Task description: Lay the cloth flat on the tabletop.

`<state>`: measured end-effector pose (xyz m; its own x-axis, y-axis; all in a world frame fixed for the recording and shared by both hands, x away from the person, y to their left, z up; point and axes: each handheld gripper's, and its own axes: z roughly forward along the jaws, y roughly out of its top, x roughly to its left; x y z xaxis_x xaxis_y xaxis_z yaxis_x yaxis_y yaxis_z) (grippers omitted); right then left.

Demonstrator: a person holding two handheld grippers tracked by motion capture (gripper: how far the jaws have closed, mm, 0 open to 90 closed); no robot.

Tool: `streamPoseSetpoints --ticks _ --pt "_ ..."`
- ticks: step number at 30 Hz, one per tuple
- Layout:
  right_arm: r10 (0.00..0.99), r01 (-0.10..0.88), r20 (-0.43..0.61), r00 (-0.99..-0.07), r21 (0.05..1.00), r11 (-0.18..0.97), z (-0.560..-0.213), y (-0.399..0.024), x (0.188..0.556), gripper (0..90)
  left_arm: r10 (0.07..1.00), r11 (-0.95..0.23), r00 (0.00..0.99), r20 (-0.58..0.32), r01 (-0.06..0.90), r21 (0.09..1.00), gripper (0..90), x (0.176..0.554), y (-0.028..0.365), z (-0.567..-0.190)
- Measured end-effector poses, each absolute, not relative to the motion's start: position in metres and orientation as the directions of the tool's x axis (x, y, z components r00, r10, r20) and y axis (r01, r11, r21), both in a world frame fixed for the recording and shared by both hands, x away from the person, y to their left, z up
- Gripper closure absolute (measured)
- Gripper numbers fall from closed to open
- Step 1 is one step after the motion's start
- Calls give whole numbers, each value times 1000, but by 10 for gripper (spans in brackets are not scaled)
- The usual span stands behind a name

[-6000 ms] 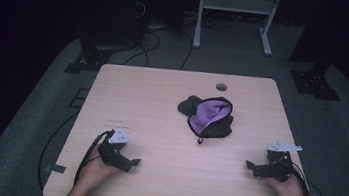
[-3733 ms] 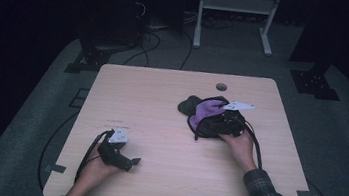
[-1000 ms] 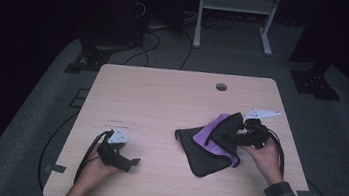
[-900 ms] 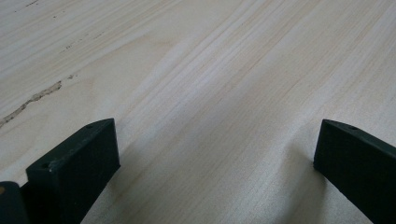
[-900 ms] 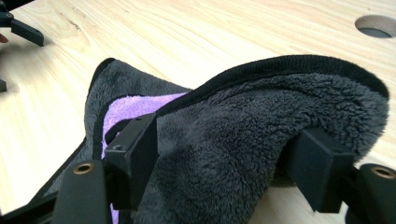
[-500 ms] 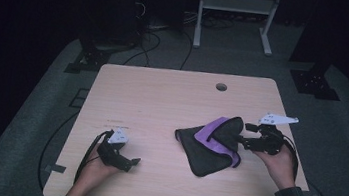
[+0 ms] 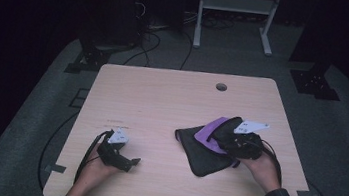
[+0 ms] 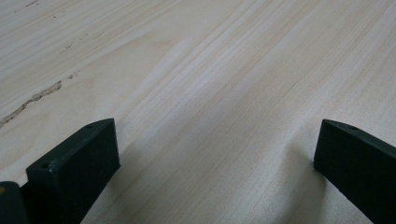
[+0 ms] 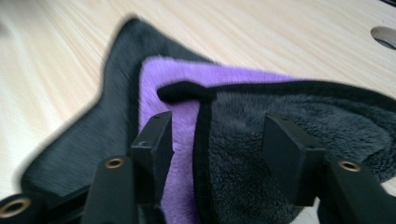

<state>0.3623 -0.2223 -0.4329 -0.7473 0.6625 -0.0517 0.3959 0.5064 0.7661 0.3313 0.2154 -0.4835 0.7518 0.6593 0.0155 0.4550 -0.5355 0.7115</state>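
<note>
Two grippers at work, but just one is busy: the right gripper sits over the folded-up flap of a soft black fleece cloth with purple plush lining, which lies on the light wooden desk toward its right edge, about midway between near and far edges. In the right gripper view the right gripper has its jaws astride the black-bound hem where purple lining meets dark fleece; jaws have just been closing, w/ the flap between them, but the pads don't look pressed onto the fabric yet, so I'd call it part-open, not a grip. The left gripper rests near the desk's near-left corner, well apart from the cloth; in the left gripper view its jaws stand wide w/ bare wood between them and nothing held. Step in hand, as I read it: re-taking hold of the raised flap so the cloth can be spread or folded flat. Next move prob calls for finishing the pinch on the hem, catching both layers, then drawing the flap across w/o dragging the whole cloth over the desk; the left gripper could pin the opposite corner to keep it put.
</note>
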Motion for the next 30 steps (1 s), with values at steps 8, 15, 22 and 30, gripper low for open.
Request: streamPoseSetpoints --ticks 8,15,22,30 --pt "715 407 -101 -692 763 502 -434 -229 365 824 659 -536 752 16 455 711 0 331 215 -483" --pt "788 422 -40 -615 827 372 -413 -265 367 827 659 -536 752 16 455 711 0 331 215 -483" --pt "870 515 -8 -493 803 300 -427 -310 382 766 659 -536 752 16 455 711 0 331 215 -483" --pt "899 568 30 -437 784 249 -434 -333 385 622 661 -535 751 16 455 712 0 331 215 -483"
